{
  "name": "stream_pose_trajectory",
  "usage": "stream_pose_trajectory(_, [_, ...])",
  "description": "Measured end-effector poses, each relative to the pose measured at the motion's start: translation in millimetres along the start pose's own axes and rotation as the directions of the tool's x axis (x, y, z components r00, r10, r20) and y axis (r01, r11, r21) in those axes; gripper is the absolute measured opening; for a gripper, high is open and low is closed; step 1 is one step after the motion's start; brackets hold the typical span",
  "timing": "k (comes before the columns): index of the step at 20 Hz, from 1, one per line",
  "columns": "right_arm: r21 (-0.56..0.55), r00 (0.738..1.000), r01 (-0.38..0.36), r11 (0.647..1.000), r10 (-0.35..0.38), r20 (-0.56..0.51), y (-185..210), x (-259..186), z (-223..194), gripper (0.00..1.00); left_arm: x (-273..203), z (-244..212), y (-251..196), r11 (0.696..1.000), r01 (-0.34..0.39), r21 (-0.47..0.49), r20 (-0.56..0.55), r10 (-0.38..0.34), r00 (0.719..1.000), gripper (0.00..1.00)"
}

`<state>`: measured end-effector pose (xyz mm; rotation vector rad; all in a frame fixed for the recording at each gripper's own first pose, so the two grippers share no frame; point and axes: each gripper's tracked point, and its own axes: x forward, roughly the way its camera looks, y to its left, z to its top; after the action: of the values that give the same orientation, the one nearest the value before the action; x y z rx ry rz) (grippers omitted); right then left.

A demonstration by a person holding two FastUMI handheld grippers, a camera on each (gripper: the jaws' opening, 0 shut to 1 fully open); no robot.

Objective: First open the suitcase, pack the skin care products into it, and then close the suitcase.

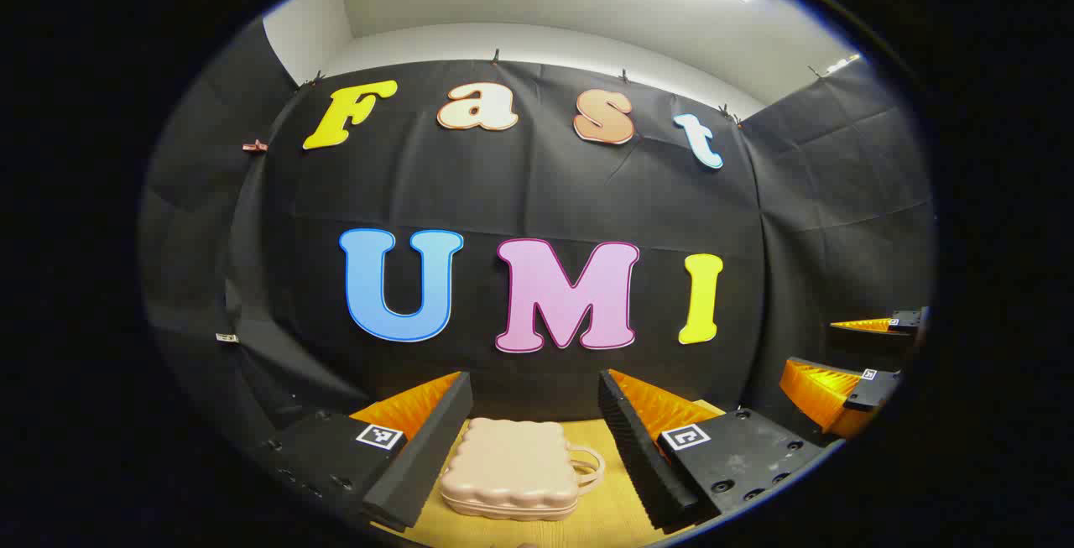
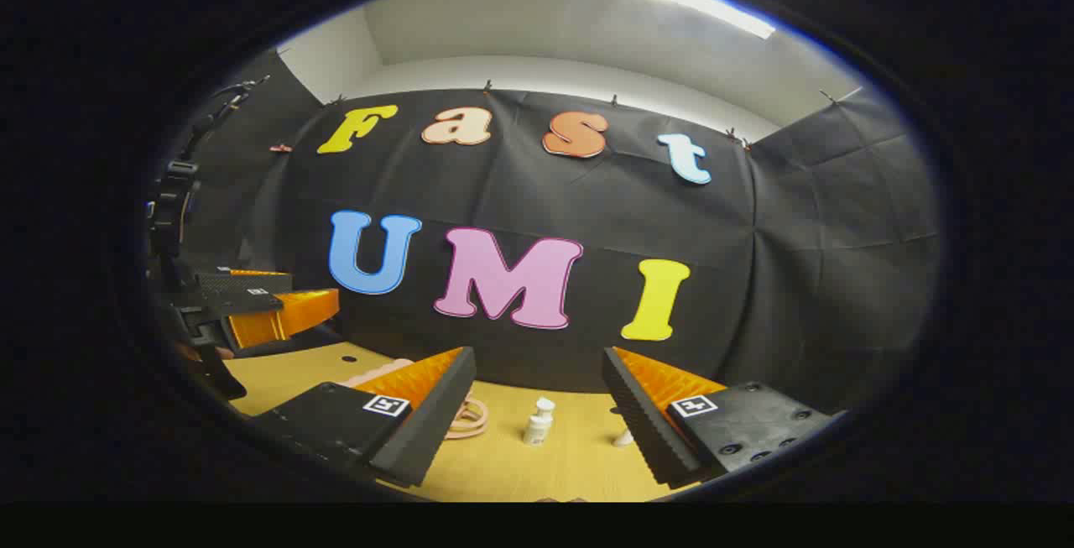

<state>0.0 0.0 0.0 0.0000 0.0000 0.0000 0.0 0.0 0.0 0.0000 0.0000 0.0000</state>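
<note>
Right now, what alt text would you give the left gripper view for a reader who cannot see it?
A closed pale pink suitcase with a loop handle lies on a wooden table, framed between the open fingers of the left hand-held gripper. The right hand-held gripper appears at the right edge, also open, with the booth's black cloth wall behind.

Materials & finish, quick look

Suitcase (image 1: 512, 471): smooth hard plastic w/ soft sheen, scalloped edges, same-finish handle. Table (image 2: 503, 468): matt wood-grain top. Small bottle (image 2: 538, 421): glossy plastic. Booth wall (image 1: 537, 195): matt cloth, creased. Left gripper (image 1: 534, 447) fingers (image 1: 625, 439): ribbed inner faces, matt; bodies matt plastic w/ screw holes.
</note>
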Motion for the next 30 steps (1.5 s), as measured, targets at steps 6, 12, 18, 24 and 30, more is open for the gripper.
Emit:
stream_pose_trajectory(6, [0.083,0.999,0.02,0.996,-0.016,-0.043,-18.5,25.2,-3.8,0.96,27.0,-7.1,-13.2,1.0,-0.004,-0.009,-0.008,0.004,1.0,0.96])
stream_pose_trajectory(12, [0.1,0.996,0.008,0.995,0.001,-0.093,-22.3,38.3,-25.2,0.97,36.4,-22.4,-23.5,1.0,0.008,0.012,-0.042,-0.008,0.999,0.96])
stream_pose_trajectory(18, [0.084,0.995,0.017,0.996,-0.008,-0.103,-27.8,46.8,-31.1,0.97,44.3,-33.7,-34.7,0.999,0.036,0.014,-0.064,-0.035,0.997,0.96])
stream_pose_trajectory(24, [0.058,0.993,0.057,0.997,-0.051,-0.106,-54.7,51.4,-34.3,0.96,84.0,-87.3,-73.4,0.988,0.156,-0.014,-0.185,-0.156,0.97,0.96])
stream_pose_trajectory(30, [0.016,0.989,0.074,0.997,-0.071,-0.131,-85.7,65.0,-56.3,0.96,154.7,-176.3,-123.0,0.973,0.226,-0.038,-0.333,-0.225,0.916,0.96])
